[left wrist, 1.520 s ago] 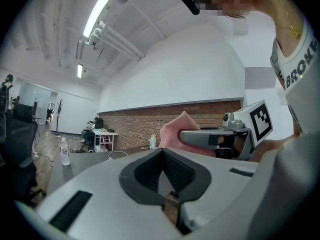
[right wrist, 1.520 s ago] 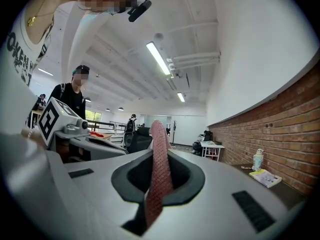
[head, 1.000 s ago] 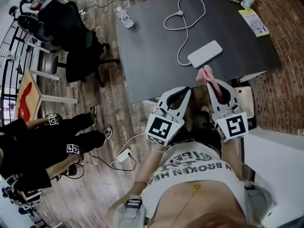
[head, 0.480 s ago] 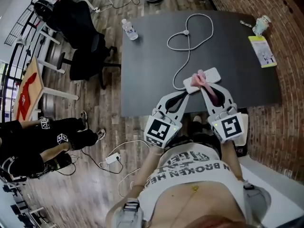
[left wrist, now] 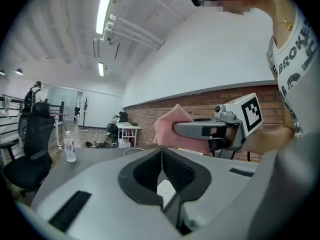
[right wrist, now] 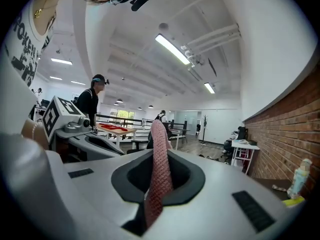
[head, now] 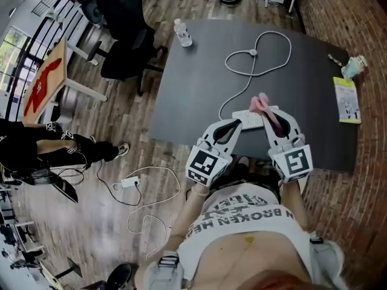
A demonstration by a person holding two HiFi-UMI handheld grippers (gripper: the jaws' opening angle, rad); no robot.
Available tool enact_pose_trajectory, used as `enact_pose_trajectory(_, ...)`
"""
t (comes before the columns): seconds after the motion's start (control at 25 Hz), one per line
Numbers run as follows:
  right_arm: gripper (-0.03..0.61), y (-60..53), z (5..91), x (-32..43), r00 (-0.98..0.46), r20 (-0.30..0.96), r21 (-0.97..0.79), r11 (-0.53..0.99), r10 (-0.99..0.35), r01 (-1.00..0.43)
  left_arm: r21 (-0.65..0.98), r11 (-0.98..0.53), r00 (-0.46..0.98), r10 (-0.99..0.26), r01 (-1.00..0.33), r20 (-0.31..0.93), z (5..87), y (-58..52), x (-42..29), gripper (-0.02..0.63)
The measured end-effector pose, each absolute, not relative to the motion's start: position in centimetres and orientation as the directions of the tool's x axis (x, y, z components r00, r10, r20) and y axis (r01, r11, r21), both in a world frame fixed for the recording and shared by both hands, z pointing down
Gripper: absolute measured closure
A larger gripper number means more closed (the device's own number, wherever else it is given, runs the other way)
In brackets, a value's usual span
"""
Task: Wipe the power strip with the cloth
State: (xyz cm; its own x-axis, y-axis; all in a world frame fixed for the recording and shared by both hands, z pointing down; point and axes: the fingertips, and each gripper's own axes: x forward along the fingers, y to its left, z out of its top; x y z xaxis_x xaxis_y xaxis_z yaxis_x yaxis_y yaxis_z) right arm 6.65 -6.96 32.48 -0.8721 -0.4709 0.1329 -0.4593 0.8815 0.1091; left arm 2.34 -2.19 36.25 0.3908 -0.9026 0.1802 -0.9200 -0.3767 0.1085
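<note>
A white power strip (head: 249,119) lies near the front edge of the dark grey table (head: 199,83), and its white cord (head: 260,47) loops away behind it. My right gripper (head: 269,115) is shut on a pink cloth (head: 262,104), which sticks up past the jaw tips over the strip's right end. In the right gripper view the cloth (right wrist: 160,164) stands pinched between the jaws. My left gripper (head: 234,124) hovers shut and empty just left of the strip. The left gripper view shows a bit of the strip (left wrist: 164,191) below the closed jaws, and the cloth (left wrist: 170,126) beside them.
A water bottle (head: 181,33) stands at the table's far left corner. A yellow leaflet (head: 346,99) and a small bottle (head: 354,66) lie at the right edge. Office chairs (head: 130,41) stand left of the table. A person (head: 36,147) and floor cables (head: 151,192) are at left.
Both grippers have come forward over the table's front edge. The cloth, earlier short of the power strip, is now over its right end. Both grippers' jaws stay as they were.
</note>
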Motion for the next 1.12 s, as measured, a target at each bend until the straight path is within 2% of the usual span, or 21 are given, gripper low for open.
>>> enact_pose_trajectory(0.2, 0.561, -8.0, 33.5, 6.1, -0.895, 0.161, 0.099, 0.909, -0.415, -0.404, 0.120, -0.306, 0.325, -0.921, -0.945, 0.215, 36.9, -2.1, 1.6, 0.606)
enact_pose_trajectory(0.4, 0.561, -8.2, 34.5, 4.4, -0.897, 0.168, 0.080, 0.912, -0.409, -0.401, 0.146, -0.297, 0.325, -0.916, -0.944, 0.234, 38.5, -2.1, -0.3, 0.606)
enact_pose_trajectory(0.88, 0.561, -8.8, 34.8, 1.8, -0.847, 0.200, 0.077, 0.870, -0.493, -0.488, 0.210, -0.434, 0.474, -0.855, -0.876, 0.210, 39.6, -4.9, -3.1, 0.606)
enact_pose_trajectory(1.12, 0.561, -9.4, 37.3, 1.2, -0.801, 0.227, 0.078, 0.830, -0.554, -0.552, 0.216, -0.497, 0.540, -0.797, -0.841, 0.270, 43.8, -4.8, -4.0, 0.606)
